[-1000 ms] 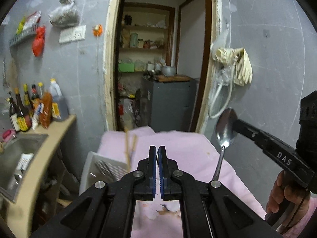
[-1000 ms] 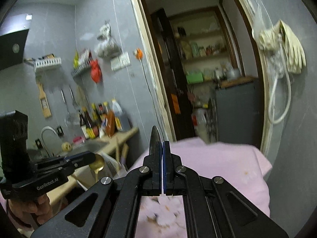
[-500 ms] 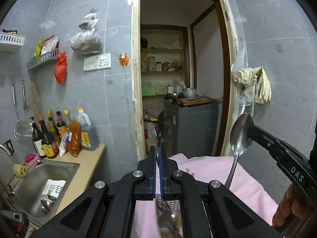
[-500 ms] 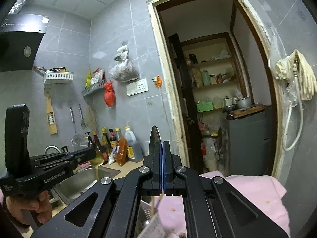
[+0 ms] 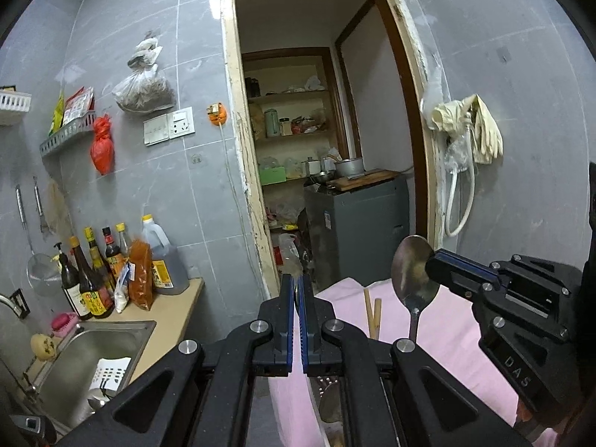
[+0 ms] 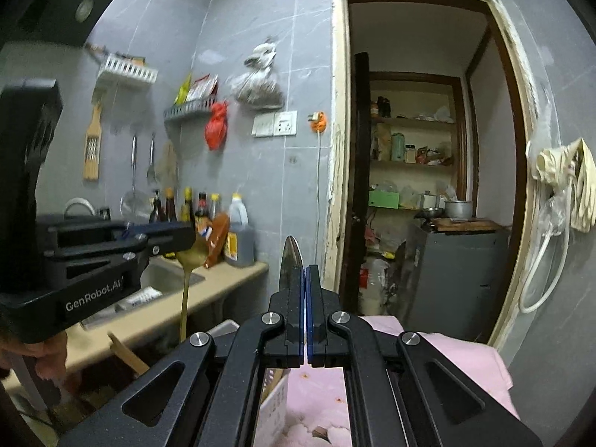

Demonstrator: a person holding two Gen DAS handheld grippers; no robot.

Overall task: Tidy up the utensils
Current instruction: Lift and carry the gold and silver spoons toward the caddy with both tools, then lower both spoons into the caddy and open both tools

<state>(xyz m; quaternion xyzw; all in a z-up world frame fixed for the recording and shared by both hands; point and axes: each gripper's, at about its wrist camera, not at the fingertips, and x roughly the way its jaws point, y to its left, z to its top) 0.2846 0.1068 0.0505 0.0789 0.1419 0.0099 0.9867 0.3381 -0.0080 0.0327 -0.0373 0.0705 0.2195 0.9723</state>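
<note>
Looking from left to right, I saw a stainless steel sink (image 5: 93,354) sunk into the tan worktop (image 5: 167,320), with glass sauce bottles (image 5: 89,275) and a plastic oil jug (image 5: 164,260) lined up against the grey tiled wall. My left hand-held gripper (image 5: 297,287) had its blue-padded jaws pressed together on the bowl of a gold-toned spoon (image 6: 192,260), whose slim handle hung straight down; that showed best from the right wrist view, where the gripper (image 6: 186,236) reached in from the left. Two pale wooden chopsticks (image 5: 372,313) stood up beside it, in front of the soft pink cloth (image 5: 447,335) that covered the surface below. Further right, my right hand-held gripper (image 5: 432,266) was clamped shut on the oval bowl of a dull, scuffed steel spoon (image 5: 413,272), its handle also pointing down over the cloth. In its own view that spoon's edge (image 6: 291,260) rose thin and pointed above the pads (image 6: 306,279). Cream rubber gloves (image 5: 473,126) hung limp on the far right wall.
</note>
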